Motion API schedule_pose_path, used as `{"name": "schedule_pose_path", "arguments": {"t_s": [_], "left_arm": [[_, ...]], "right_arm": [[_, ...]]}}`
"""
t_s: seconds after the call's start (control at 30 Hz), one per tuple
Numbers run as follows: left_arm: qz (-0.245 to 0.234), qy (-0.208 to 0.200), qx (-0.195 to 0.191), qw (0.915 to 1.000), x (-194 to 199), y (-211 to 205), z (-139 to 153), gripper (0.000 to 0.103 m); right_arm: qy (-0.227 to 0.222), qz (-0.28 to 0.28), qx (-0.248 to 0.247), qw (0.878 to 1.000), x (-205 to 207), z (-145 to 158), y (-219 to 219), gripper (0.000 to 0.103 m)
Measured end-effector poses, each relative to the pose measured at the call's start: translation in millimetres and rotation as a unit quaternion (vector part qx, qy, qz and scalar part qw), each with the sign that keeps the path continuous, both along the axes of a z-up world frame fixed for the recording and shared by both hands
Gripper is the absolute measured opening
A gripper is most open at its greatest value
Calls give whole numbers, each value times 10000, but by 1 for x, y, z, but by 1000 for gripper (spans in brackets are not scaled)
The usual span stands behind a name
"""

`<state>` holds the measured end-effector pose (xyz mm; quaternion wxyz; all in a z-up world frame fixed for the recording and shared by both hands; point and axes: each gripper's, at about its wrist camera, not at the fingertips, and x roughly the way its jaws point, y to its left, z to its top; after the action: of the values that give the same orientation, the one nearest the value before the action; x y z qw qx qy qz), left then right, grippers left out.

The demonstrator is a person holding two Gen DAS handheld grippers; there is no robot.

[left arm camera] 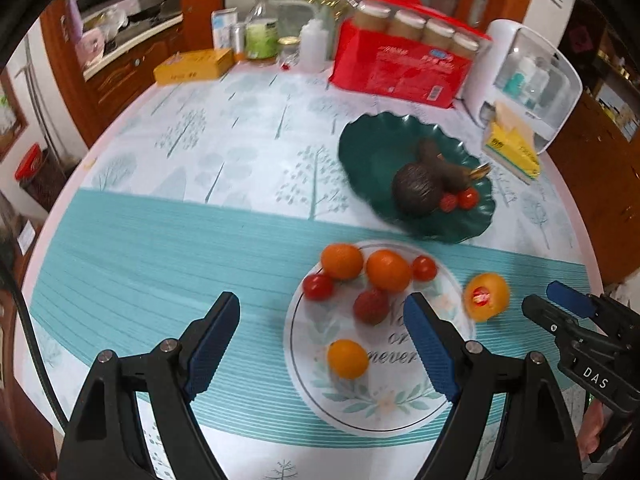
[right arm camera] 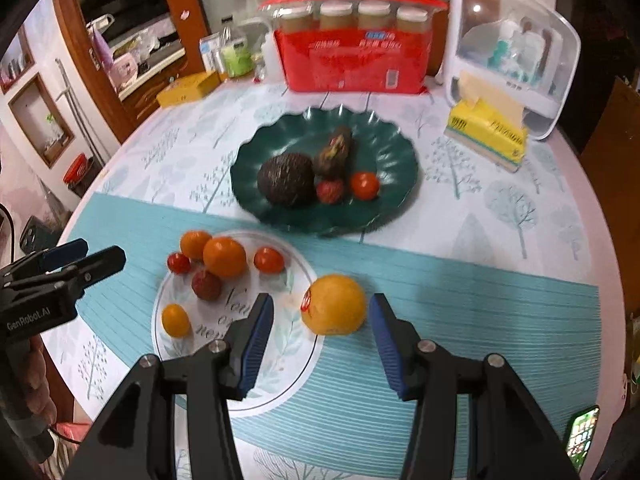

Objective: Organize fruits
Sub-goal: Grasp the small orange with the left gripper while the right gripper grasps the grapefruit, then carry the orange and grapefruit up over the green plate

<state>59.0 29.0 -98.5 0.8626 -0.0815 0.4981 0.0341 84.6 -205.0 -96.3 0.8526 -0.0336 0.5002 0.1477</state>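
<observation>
Right wrist view: right gripper (right arm camera: 322, 344) tilts down, jaws apart (empty), flanking the orange (right arm camera: 334, 305).

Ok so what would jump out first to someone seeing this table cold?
Probably the big orange with a red sticker, lying on the tablecloth beside the white plate, with the open right claw pointed at it. Behind sits a dark green scalloped plate holding an avocado. At the back stands a bright red box.
</observation>
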Motion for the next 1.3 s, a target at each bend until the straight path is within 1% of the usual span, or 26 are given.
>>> {"name": "schedule_pose_path", "arguments": {"t_s": [0.07, 0.2, 0.27, 0.33, 0.43, 0.5, 0.53, 0.6, 0.63, 0.67, 0.7, 0.77, 0.8, 0.9, 0.97, 1.0, 1.03, 1.17, 1.3], "left_arm": [[33, 84, -60, 9999, 0, 4, -11, 83], [29, 389, -183, 9991, 1, 6, -38, 83], [-68, 565, -158, 9983, 3, 2, -51, 83], [-185, 749, -71, 9970, 4, -3, -65, 83], [-251, 896, -149, 9955, 5, -7, -78, 83], [-254, 934, -234, 9950, 5, -8, -85, 82], [-254, 947, -250, 9949, 5, -9, -87, 79], [-271, 961, -315, 9945, 6, -10, -91, 77], [-282, 950, -365, 9944, 6, -11, -93, 74], [-300, 945, -398, 9943, 6, -12, -94, 68], [-331, 959, -410, 9940, 7, -15, -95, 66], [-349, 922, -296, 9947, 7, -19, -95, 61], [-352, 904, -273, 9949, 8, -21, -95, 61], [-314, 868, -279, 9953, 9, -23, -94, 55], [-326, 843, -337, 9953, 9, -24, -93, 45], [-352, 835, -375, 9952, 9, -25, -92, 41], [-376, 836, -378, 9951, 8, -26, -93, 33], [-431, 766, -207, 9959, 7, -33, -92, 32], [-432, 778, -298, 9956, 5, -30, -91, 32]], "right_arm": [[141, 27, -9, 9999, 1, -12, 3, 50], [238, 33, -27, 9997, 1, -25, 4, 50], [280, -31, -66, 9996, 3, -32, 3, 50], [390, -116, 6, 9992, 6, -39, 0, 50], [523, -200, 153, 9983, 10, -47, -4, 50], [551, -236, 150, 9981, 13, -51, -5, 50], [557, -264, 140, 9980, 15, -53, -6, 50], [596, -324, 126, 9976, 19, -58, -6, 50], [623, -349, 133, 9974, 21, -60, -7, 50], [661, -355, 150, 9971, 24, -63, -7, 50], [691, -351, 150, 9969, 25, -66, -7, 50], [716, -327, 219, 9967, 28, -69, -6, 54], [715, -334, 226, 9966, 29, -71, -6, 55], [720, -320, 249, 9966, 32, -74, -5, 57], [753, -308, 280, 9963, 35, -77, -4, 57], [765, -302, 271, 9962, 36, -78, -3, 57], [768, -292, 228, 9964, 37, -80, -2, 57], [727, -283, 168, 9968, 38, -84, 1, 57], [654, -247, 83, 9975, 37, -85, 3, 54]]}}
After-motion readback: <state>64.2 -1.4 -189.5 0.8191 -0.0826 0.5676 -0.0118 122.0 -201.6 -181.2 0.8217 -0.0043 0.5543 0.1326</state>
